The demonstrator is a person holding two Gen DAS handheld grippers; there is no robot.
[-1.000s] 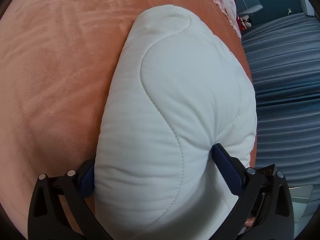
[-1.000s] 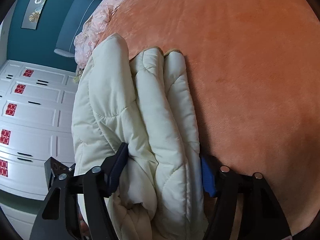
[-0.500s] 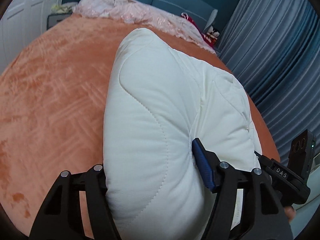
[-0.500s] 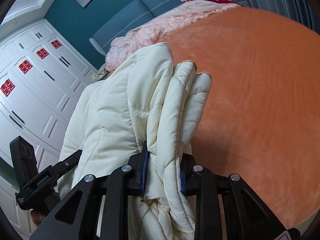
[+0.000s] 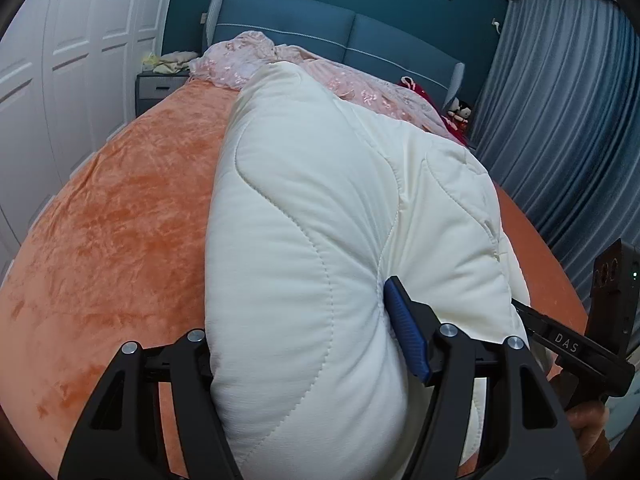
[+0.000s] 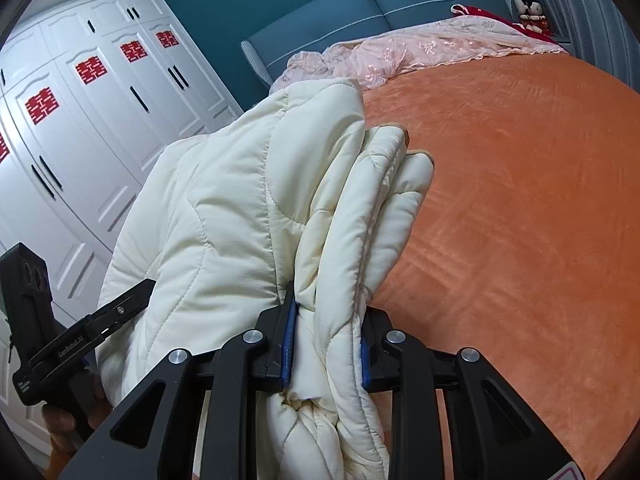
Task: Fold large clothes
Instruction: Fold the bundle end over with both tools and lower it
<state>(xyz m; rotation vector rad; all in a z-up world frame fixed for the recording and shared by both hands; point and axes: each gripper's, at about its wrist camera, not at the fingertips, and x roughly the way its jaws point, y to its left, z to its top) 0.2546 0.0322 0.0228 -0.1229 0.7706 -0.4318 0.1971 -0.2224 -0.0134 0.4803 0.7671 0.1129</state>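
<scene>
At the bottom of each frame we see one gripper, two in all; our left gripper (image 5: pixel 304 344) is clamped around a thick fold of the one cream quilted coat (image 5: pixel 320 208), and our right gripper (image 6: pixel 325 344) pinches its bunched layers (image 6: pixel 348 240); the coat fills the centre of both frames, above the orange bedspread (image 6: pixel 520 200); beyond lie one pink lace cover (image 6: pixel 420 50), one blue headboard (image 5: pixel 340 36), and four red emblems on the white wardrobe (image 6: pixel 132 52) in the upper left.
</scene>
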